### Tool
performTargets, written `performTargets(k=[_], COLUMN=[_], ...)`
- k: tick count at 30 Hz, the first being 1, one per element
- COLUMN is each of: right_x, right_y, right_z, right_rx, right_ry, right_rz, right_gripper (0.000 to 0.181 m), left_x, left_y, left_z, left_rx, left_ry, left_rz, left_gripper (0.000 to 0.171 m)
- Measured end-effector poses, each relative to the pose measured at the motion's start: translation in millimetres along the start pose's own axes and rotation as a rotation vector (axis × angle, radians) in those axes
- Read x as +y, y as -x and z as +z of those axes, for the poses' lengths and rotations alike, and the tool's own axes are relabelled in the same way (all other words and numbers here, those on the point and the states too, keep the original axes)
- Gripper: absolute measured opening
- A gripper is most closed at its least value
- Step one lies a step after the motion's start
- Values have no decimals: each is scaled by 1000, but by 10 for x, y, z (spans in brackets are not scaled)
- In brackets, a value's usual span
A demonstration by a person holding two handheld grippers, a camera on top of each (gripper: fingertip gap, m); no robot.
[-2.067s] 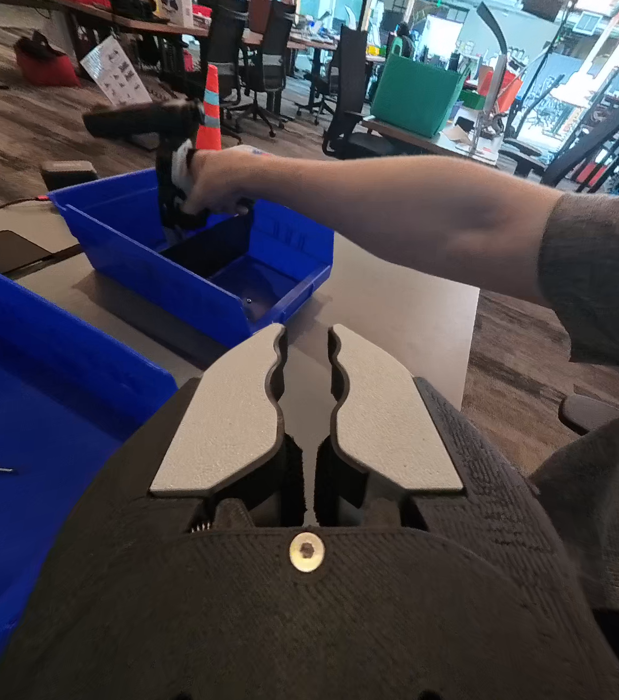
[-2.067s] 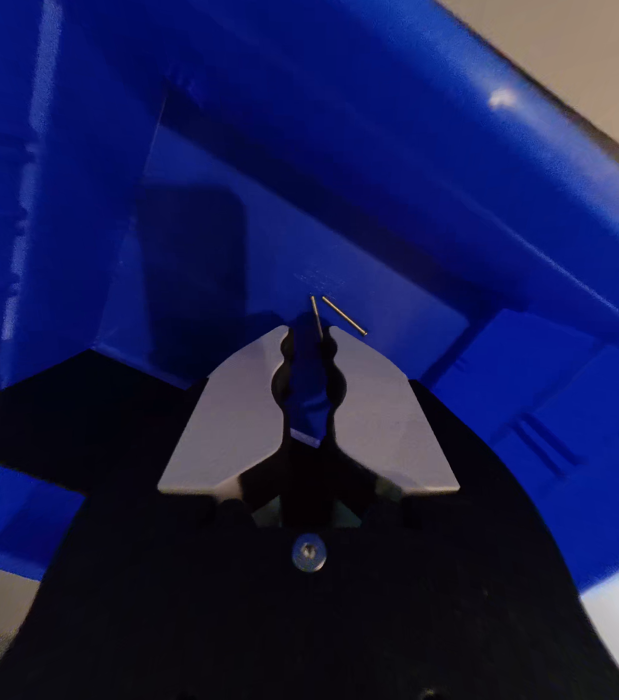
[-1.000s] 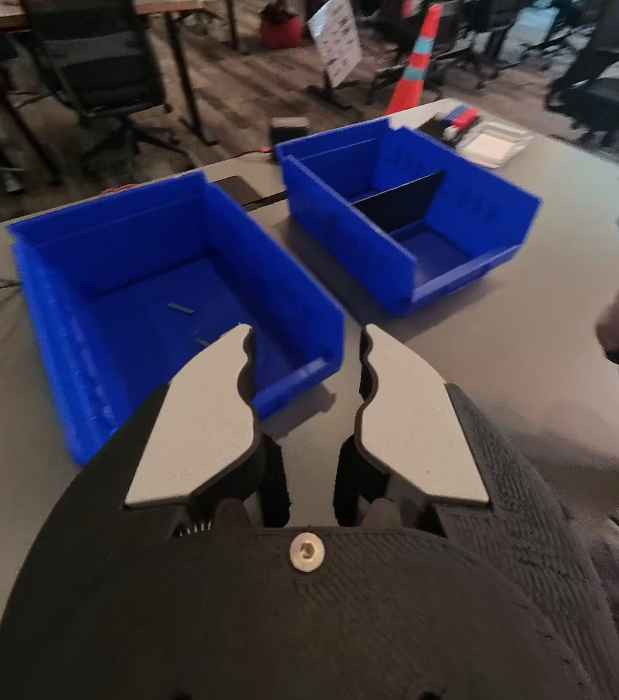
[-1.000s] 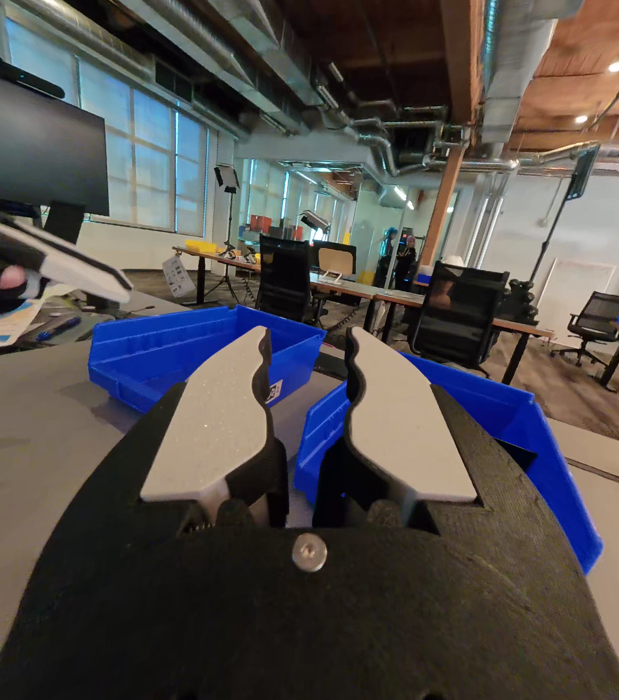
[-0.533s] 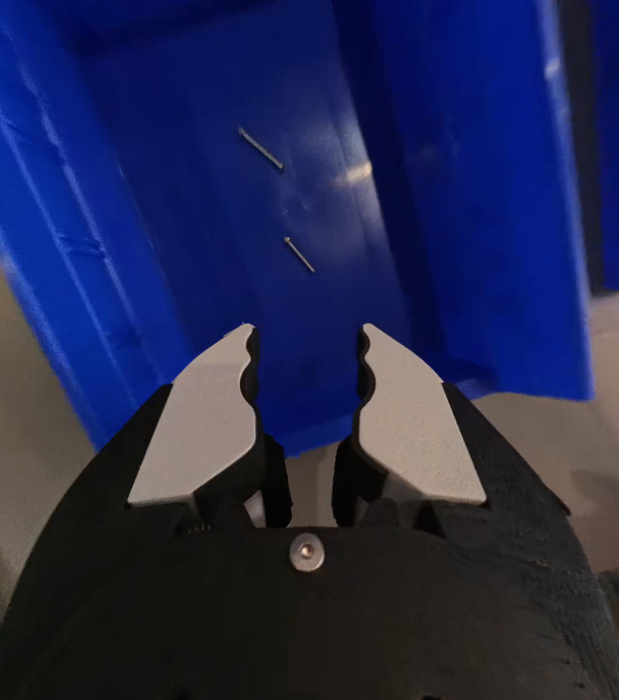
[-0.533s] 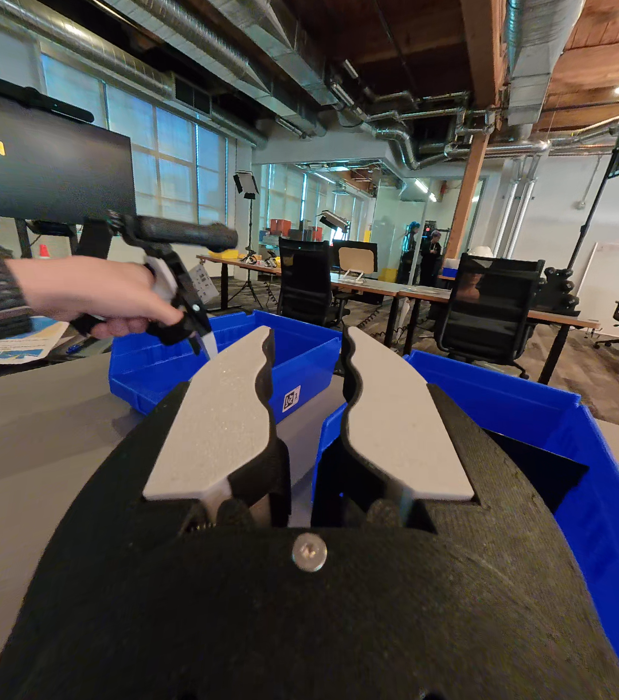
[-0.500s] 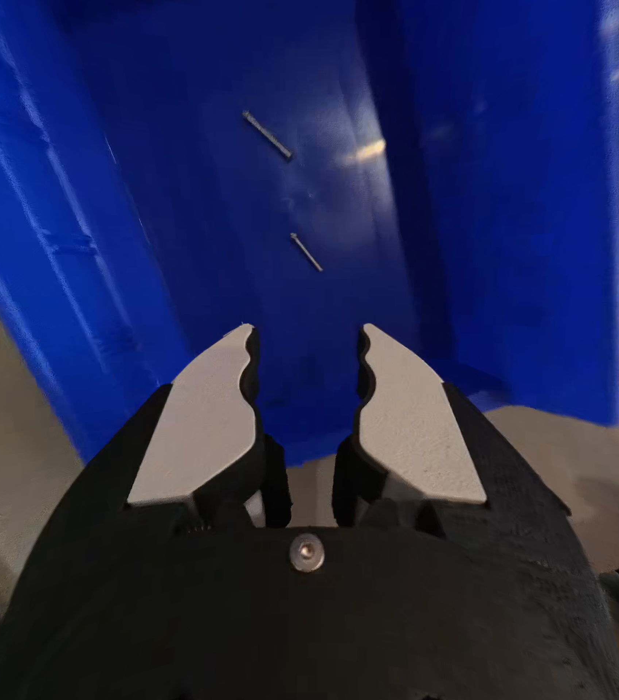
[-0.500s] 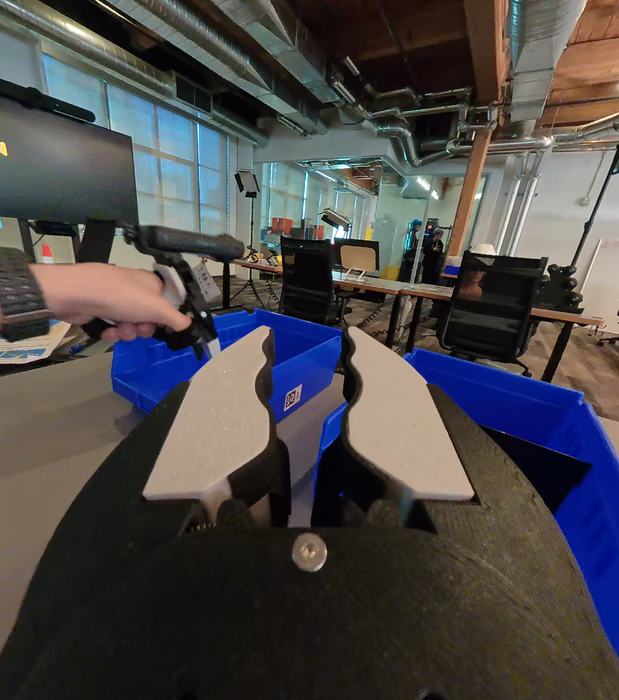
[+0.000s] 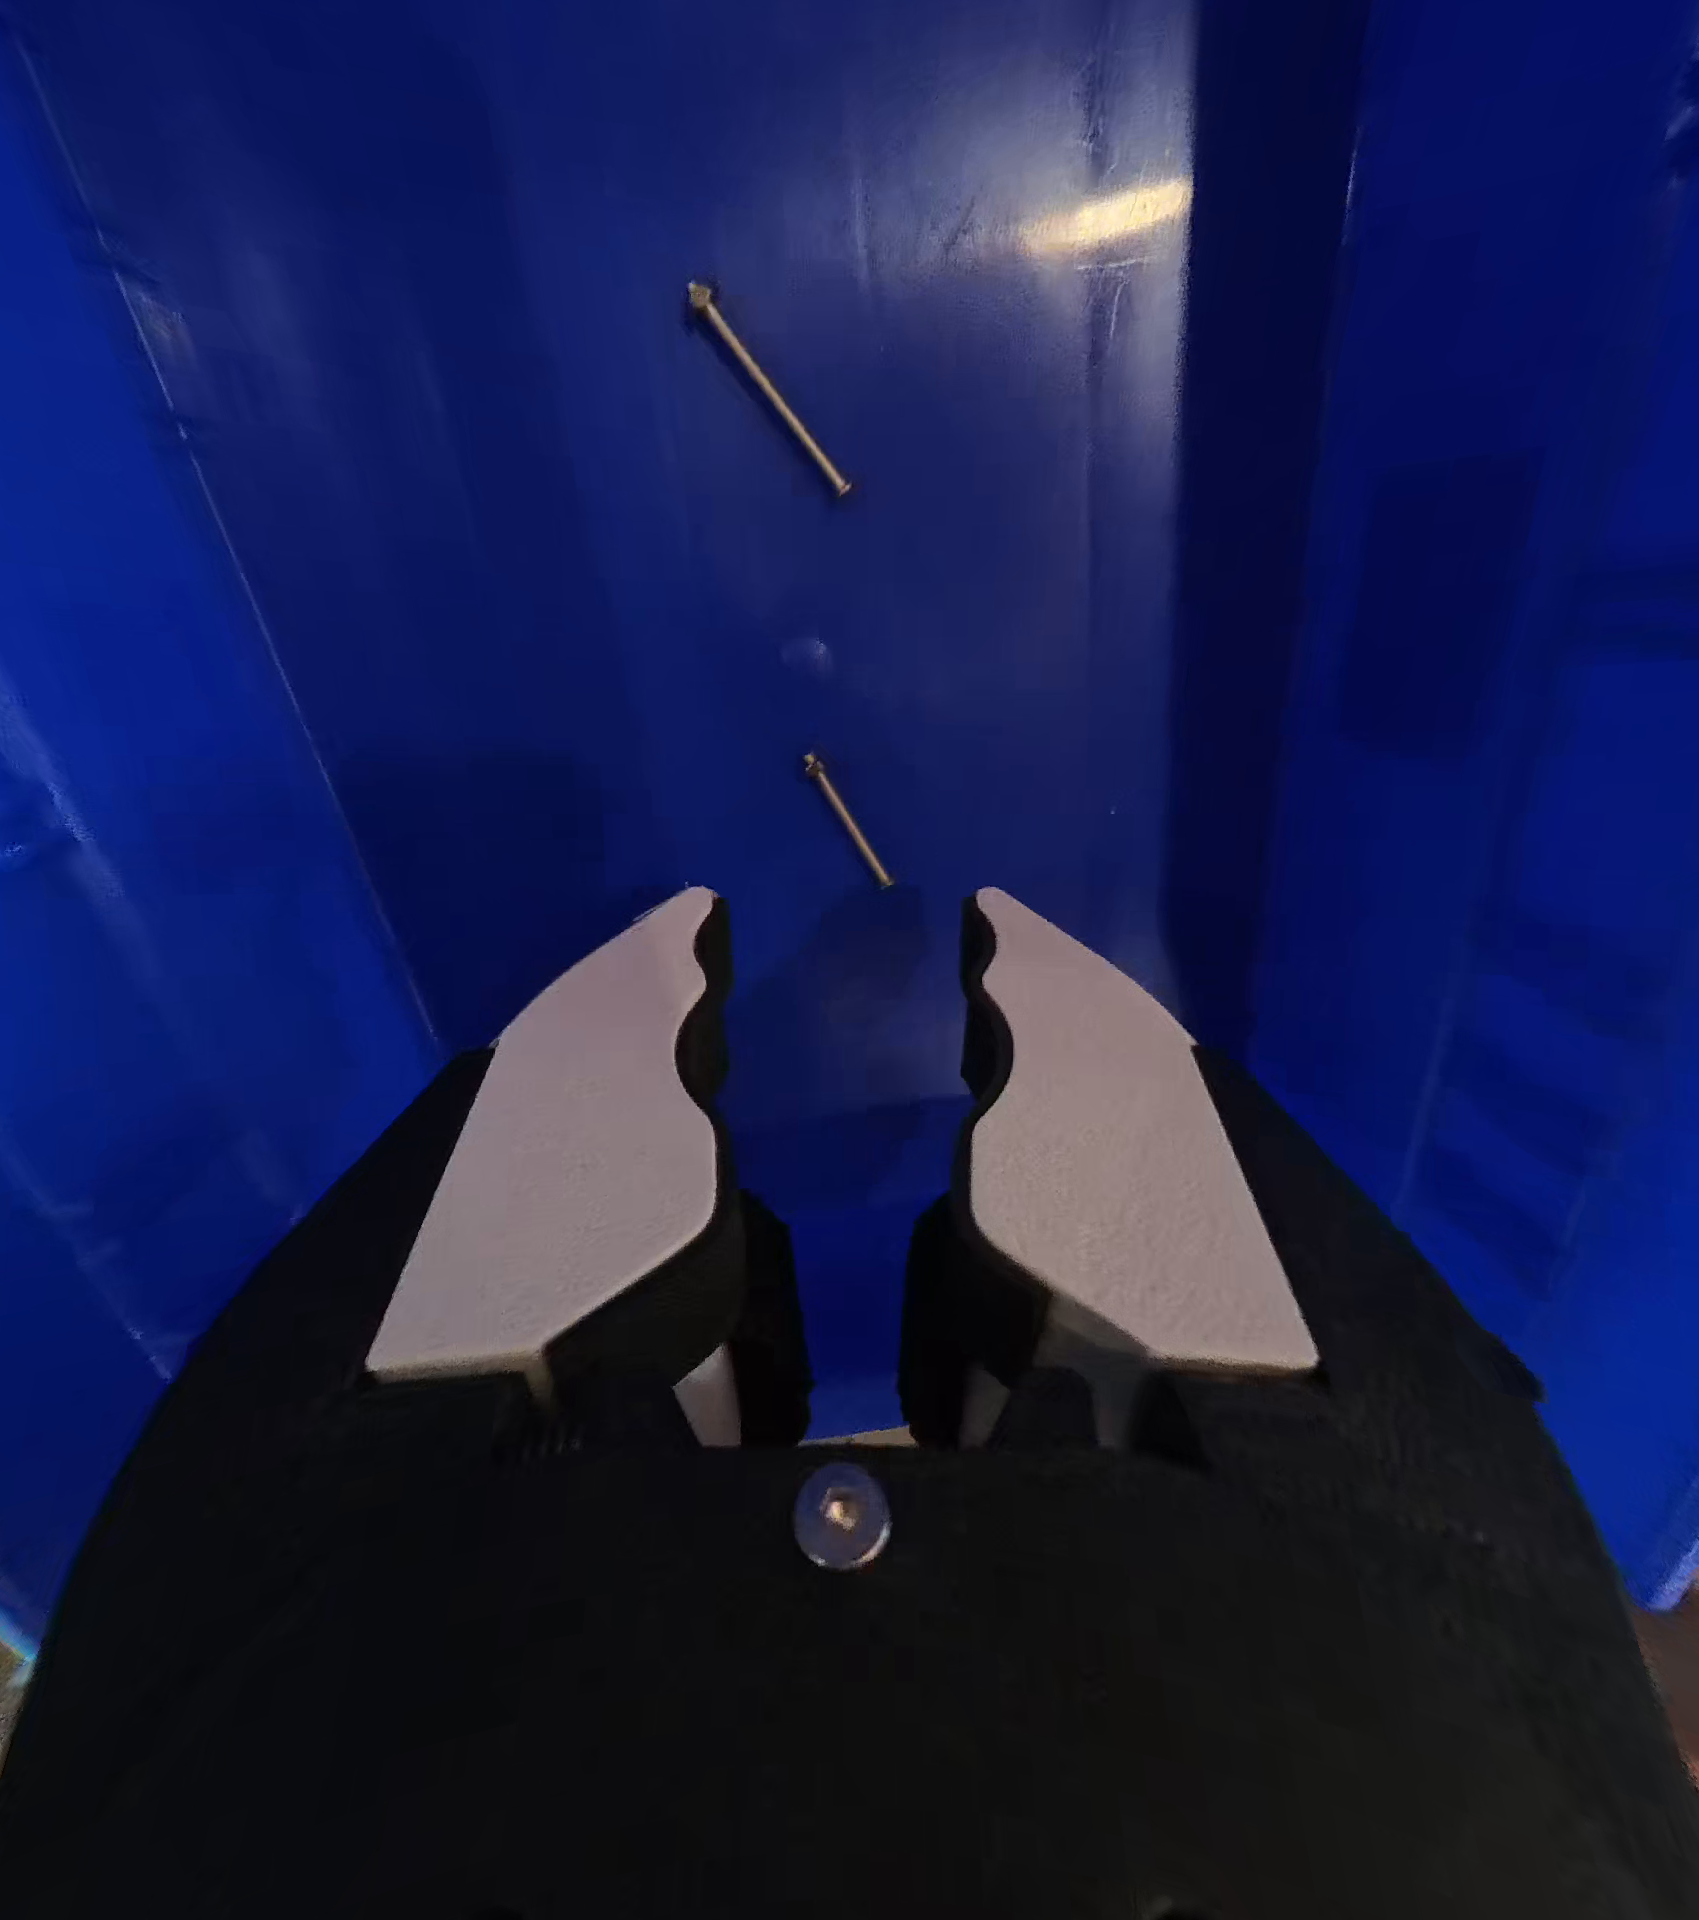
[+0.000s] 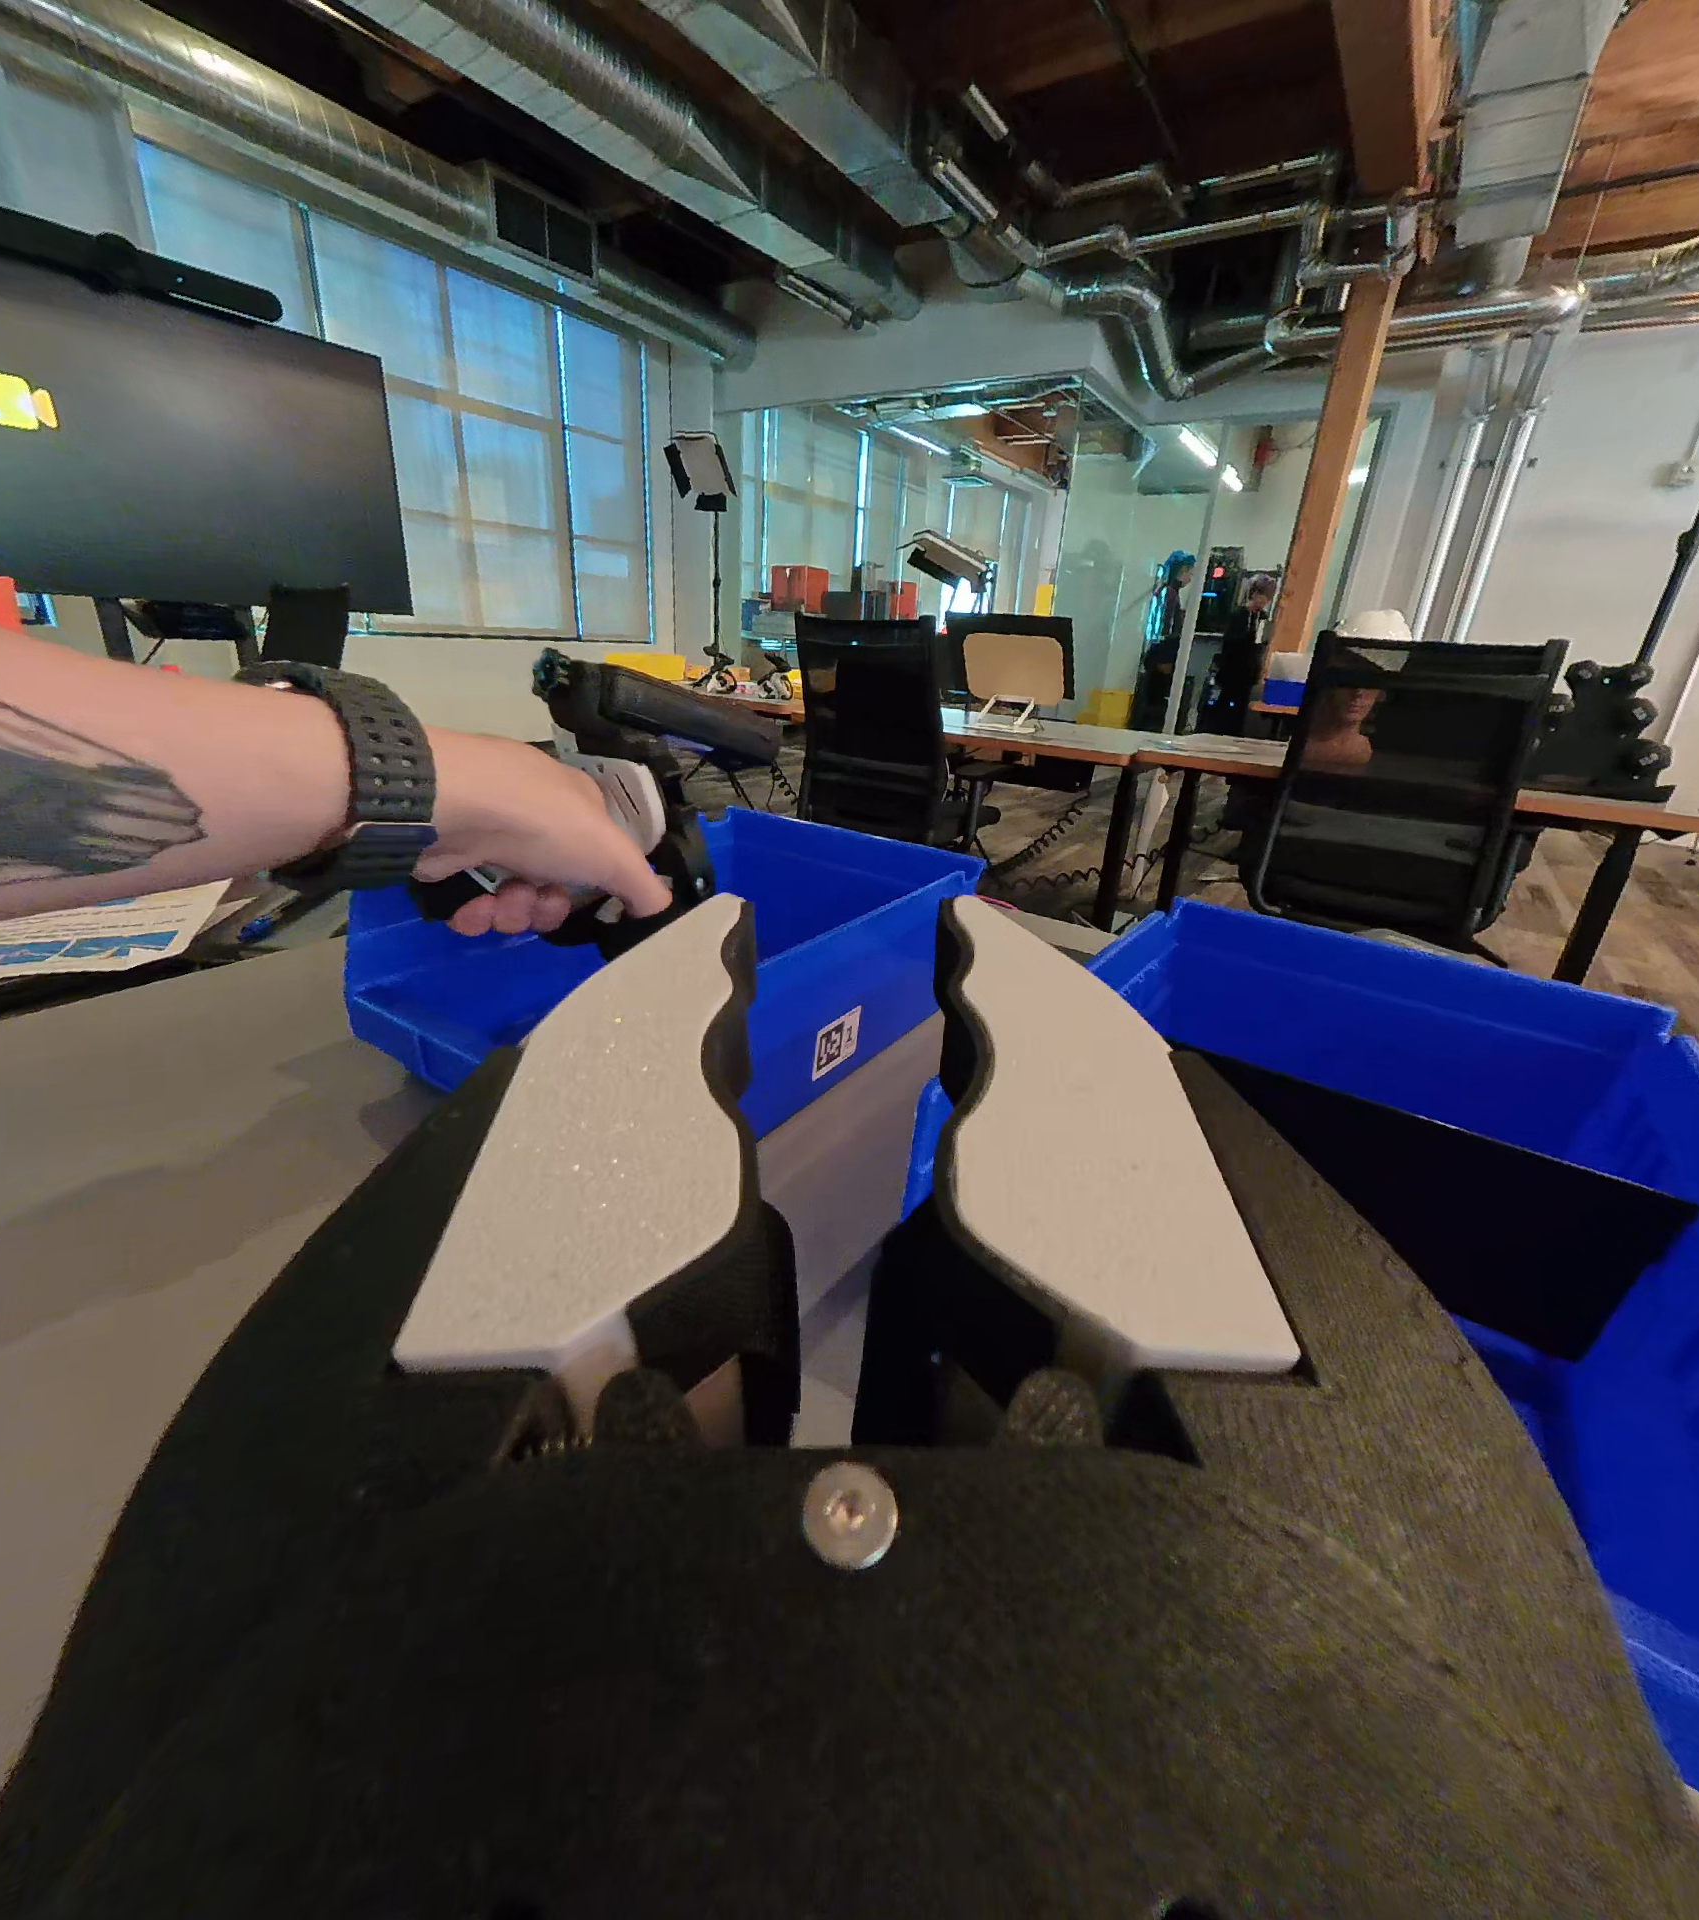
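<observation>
My left gripper (image 9: 845, 909) is open and empty, low inside a blue bin (image 9: 201, 520). Two thin metal nails lie on the bin floor: a short nail (image 9: 848, 821) just ahead of the fingertips, apart from them, and a longer nail (image 9: 770, 393) farther in. My right gripper (image 10: 843, 914) is open and empty above the grey table (image 10: 97, 1143), pointing between two blue bins. In the right wrist view a hand holds the left gripper (image 10: 637, 831) down in the left blue bin (image 10: 824, 914). The right blue bin (image 10: 1447, 1039) has a black divider (image 10: 1427, 1195).
A dark monitor (image 10: 128, 457) stands at the back left, with papers (image 10: 45, 940) on the table below it. Black office chairs (image 10: 1396, 769) and long desks stand behind the bins. A white tag (image 10: 837, 1042) is on the left bin's front wall. Spacing between my two grippers at the tips: around 30 cm. My left gripper is the nearer one to the longer nail (image 9: 770, 393): about 8 cm, against 40 cm.
My left gripper has gone down into the blue bin, closer to the short nail, jaws still open. My right gripper has stayed nearly still above the table.
</observation>
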State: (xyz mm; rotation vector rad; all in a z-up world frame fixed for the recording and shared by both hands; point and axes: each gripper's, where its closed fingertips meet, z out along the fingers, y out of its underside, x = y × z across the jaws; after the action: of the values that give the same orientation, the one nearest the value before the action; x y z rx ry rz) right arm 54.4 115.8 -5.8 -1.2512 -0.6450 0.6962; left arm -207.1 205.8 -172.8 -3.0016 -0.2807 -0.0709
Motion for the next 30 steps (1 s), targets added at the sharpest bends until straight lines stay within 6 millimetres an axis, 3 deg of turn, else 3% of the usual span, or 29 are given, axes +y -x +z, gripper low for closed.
performTargets(k=[5, 16, 30], right_x=[-17, -47, -107], right_y=[-23, -104, -138], right_z=[-23, -85, -128], right_rx=[3, 7, 10], right_ry=[-16, -45, -72], right_rz=[9, 44, 64], right_gripper=[33, 33, 33], left_x=[-15, -32, -53], left_y=[-3, 12, 63], left_z=[75, 201, 221], left_rx=[-14, 5, -92], left_ry=[9, 9, -3], left_rz=[-37, -99, -95], left_gripper=[33, 33, 24])
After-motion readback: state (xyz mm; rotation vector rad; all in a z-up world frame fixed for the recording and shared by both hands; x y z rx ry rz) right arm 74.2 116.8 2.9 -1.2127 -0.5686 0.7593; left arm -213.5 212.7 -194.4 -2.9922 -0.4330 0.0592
